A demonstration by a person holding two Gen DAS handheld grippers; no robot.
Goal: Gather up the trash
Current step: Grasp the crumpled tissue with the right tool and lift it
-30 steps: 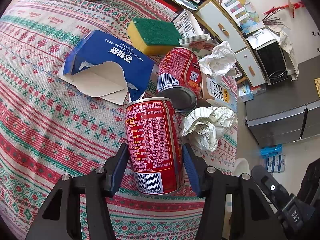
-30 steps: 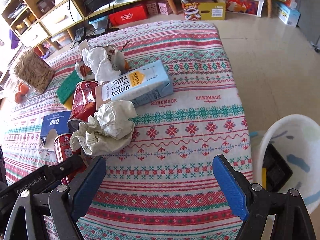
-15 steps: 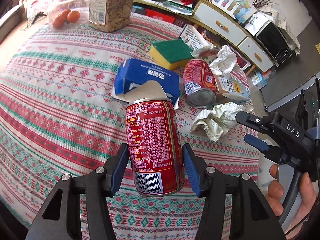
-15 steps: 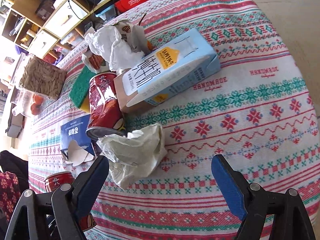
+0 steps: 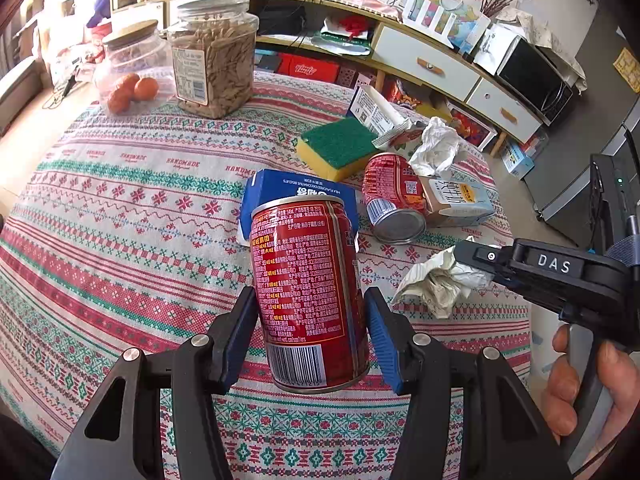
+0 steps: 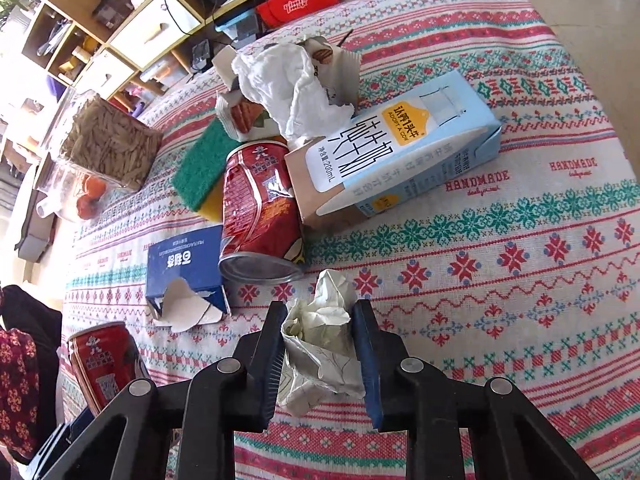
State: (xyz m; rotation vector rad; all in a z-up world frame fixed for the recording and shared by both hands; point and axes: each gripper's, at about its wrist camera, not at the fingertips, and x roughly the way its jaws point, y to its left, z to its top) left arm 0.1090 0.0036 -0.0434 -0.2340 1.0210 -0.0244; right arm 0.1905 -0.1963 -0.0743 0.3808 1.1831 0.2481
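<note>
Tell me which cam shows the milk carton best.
Right wrist. The milk carton lies there unobstructed, with its printed front face and side readable. The left wrist view shows only a small, distant carton, its near end partly hidden behind the lying red can.

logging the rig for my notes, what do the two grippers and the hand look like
Both the left gripper and right gripper are matte black angular linkages with silver pivot bolts and blue ribbed finger pads. The right one's body carries a white "DAS" label. The bare right hand grips its handle; no sleeve or cable shows.
</note>
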